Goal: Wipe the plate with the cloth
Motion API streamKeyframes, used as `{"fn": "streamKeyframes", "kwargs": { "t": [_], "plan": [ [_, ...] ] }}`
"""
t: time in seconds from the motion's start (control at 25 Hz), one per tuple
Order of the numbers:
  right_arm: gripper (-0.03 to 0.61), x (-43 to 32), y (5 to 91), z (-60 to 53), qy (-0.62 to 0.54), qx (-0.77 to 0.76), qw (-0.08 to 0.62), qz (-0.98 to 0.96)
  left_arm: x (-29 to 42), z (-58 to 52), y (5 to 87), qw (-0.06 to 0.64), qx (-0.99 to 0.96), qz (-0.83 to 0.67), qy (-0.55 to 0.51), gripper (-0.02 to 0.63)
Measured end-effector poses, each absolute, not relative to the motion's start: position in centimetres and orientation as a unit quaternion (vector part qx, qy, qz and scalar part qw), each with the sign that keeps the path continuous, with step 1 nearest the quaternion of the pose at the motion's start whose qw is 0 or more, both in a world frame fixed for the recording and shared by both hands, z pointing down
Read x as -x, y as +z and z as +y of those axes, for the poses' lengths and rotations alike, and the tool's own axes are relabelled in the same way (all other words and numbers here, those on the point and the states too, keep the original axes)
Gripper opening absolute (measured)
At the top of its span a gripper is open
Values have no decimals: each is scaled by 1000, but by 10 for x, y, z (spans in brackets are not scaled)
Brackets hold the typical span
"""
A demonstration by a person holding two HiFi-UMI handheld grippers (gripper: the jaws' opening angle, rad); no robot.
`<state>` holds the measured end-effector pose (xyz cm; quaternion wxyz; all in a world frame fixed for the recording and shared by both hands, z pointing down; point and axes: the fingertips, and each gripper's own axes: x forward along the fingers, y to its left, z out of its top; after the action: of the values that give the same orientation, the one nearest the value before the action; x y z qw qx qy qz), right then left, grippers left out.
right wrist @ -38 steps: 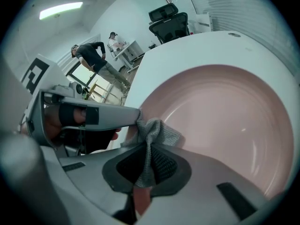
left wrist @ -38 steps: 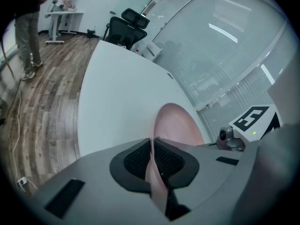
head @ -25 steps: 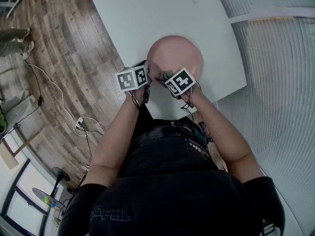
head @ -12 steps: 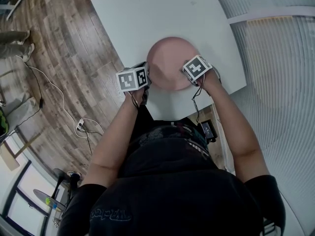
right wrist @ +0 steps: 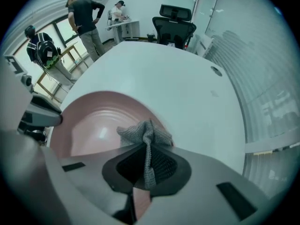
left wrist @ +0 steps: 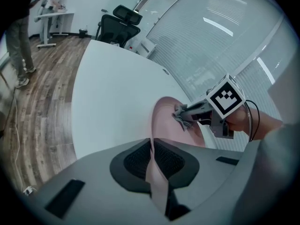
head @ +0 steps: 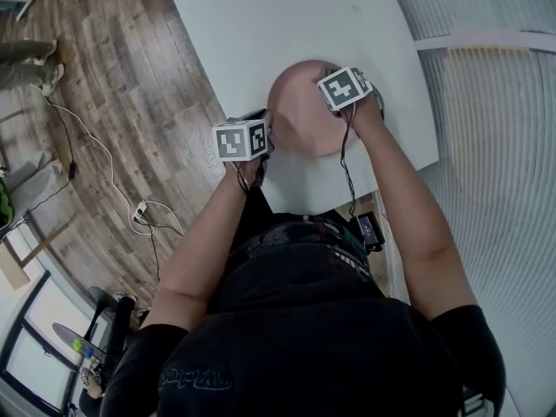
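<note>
A pink plate (head: 300, 127) lies on the white table (head: 261, 24), near its front edge. My left gripper (head: 267, 134) is shut on the plate's near left rim; in the left gripper view the thin pink rim (left wrist: 153, 170) runs between the black pads (left wrist: 136, 159). My right gripper (head: 333, 83) points straight down over the plate's far right part, shut on a grey knit cloth (right wrist: 146, 136). The cloth bunches out past the jaws onto the plate (right wrist: 91, 125) near its rim. The left gripper view shows the right gripper (left wrist: 183, 115) and the cloth (left wrist: 181, 121) on the plate (left wrist: 166, 125).
The table's right edge (head: 426, 111) runs close to the plate. A black office chair (right wrist: 174, 18) stands at the table's far end, and people (right wrist: 86, 18) stand beyond it. Cables (head: 143, 215) lie on the wood floor to the left.
My right gripper has swept the cloth from the plate's near left part, by the left gripper, across to its far right side. The left gripper and plate have stayed put.
</note>
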<state>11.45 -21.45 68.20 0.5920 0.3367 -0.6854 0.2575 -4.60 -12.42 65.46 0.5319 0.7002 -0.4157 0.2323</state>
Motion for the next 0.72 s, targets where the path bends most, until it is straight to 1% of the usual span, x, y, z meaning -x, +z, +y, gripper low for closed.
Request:
{"fn": "streamKeyframes", "kwargs": {
  "t": [0.2,0.4,0.72],
  "plan": [
    [35,-62,679,-229,231,-311,550,-740,46,-124,655,540,-695,-418,224,34],
    [35,-12,674,-208,227,-257,523,-780,45,-123,650,559,-687,-416,205,34],
    [35,19,673,-134,262,-189,510,-797,49,-121,654,573,-671,-435,183,32]
  ]
}}
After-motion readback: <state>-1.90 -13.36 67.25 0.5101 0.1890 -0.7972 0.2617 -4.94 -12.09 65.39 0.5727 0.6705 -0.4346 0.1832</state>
